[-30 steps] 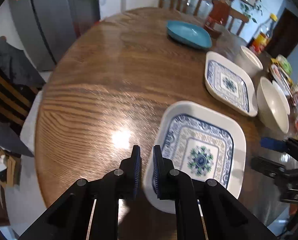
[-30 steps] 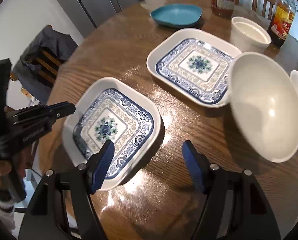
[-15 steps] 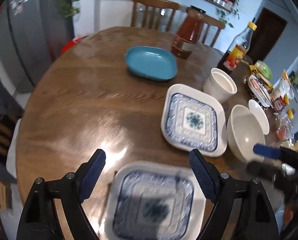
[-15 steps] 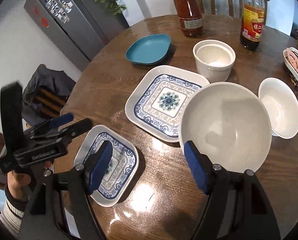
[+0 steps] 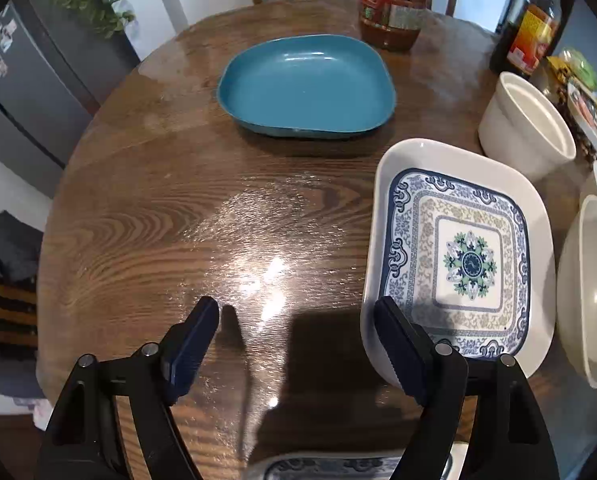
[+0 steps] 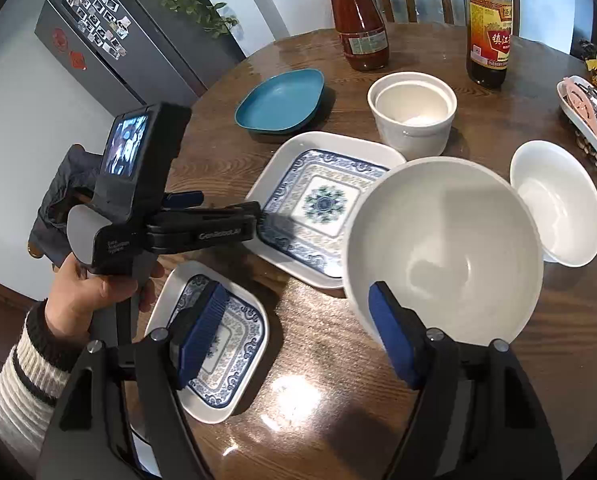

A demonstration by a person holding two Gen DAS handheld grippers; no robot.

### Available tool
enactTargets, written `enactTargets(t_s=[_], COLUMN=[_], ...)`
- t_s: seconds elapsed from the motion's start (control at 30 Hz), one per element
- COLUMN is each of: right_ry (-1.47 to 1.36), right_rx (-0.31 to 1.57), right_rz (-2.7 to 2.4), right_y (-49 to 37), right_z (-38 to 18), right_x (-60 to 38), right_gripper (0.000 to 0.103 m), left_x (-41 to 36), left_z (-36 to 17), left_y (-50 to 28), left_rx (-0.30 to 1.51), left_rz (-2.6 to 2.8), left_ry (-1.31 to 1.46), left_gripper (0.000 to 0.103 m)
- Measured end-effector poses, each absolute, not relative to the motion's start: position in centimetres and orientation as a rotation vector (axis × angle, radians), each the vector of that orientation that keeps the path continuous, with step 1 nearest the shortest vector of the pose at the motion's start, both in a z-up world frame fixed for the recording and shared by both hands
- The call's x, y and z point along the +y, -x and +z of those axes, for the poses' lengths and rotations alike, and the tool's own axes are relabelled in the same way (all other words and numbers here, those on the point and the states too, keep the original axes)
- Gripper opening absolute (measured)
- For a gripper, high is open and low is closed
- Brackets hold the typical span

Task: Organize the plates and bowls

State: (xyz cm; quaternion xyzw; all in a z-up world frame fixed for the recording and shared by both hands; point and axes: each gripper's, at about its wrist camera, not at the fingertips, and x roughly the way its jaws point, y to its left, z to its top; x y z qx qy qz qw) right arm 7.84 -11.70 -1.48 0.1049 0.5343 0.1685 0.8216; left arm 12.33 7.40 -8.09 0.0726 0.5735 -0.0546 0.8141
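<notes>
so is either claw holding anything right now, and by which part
Nothing is held. The left claw is closing its jaws on only bare table; the right claw stands open, one pad before the white bowl rim.

Below the left jaws, the small patterned plate (image 5: 338, 466) is cut off by the frame's bottom edge. Right of them, the large white bowl (image 5: 590, 292) runs past the frame's edge.
</notes>
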Motion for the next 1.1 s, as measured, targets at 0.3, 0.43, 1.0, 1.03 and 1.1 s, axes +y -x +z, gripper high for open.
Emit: enactTargets(t_s=[0.3, 0.43, 1.0, 1.03, 1.1], right_ry=[-0.103, 0.037, 0.042, 0.050, 0.084], right_rx=[1.159, 1.155, 1.240, 1.245, 1.240], right_rz=[0.408, 0.432, 0.304, 0.305, 0.292], right_y=[-9.7, -11.5, -18.0, -18.1, -18.4], right_z=[-2.6, -3.7, -8.4, -8.5, -8.4], right_x=[-7.9, -4.1, -1.8, -1.6, -1.6], right_gripper=[0.075, 0.075, 0.045, 0.044, 0.036], left_x=[14.7, 17.9, 15.9, 15.6, 15.0], left_z=[-8.1, -8.3, -7.9, -7.8, -7.6], left_y=[-11.8, -11.8, -13.1, -13.1, -13.2], left_rx=[1.231, 1.251, 1.216, 1.213, 1.212], left_rz=[0.027, 0.041, -0.175, -0.184, -0.214], left_ry=[-0.148, -0.082, -0.060, -0.066, -0.074], left_gripper=[0.081, 0.081, 0.068, 0.063, 0.057])
